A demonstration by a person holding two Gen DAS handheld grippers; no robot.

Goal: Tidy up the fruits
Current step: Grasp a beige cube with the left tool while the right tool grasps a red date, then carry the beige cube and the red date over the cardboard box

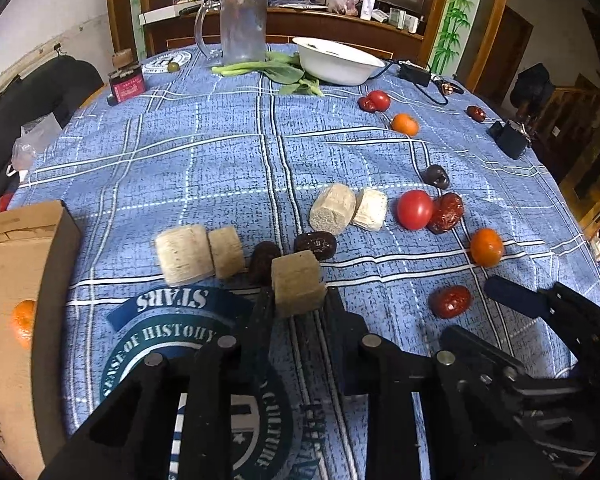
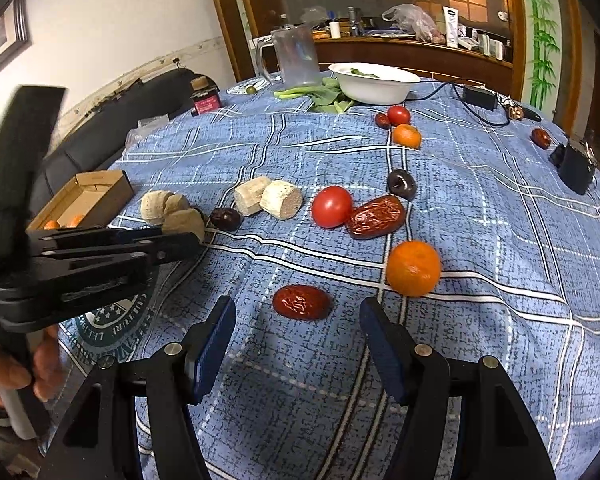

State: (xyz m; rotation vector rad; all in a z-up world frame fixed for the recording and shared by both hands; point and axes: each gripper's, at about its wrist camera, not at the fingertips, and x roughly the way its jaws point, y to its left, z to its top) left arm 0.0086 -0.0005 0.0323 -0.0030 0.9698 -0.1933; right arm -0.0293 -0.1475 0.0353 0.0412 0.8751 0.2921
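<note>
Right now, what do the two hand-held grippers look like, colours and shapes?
Both are matte black plastic frames with angular linkage arms and round silver pivot pins. The right hand-held gripper has flat dark blue pads on its fingers. The left hand-held gripper has narrow black fingers and a black handle.

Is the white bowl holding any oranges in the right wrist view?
No, the white bowl shows only a green leaf inside; the oranges lie out on the tablecloth.

Dim indoor light, soft shadows on the tablecloth [image 2: 480,216], strong fisheye bending and dark vignetted corners, slightly grainy.
</note>
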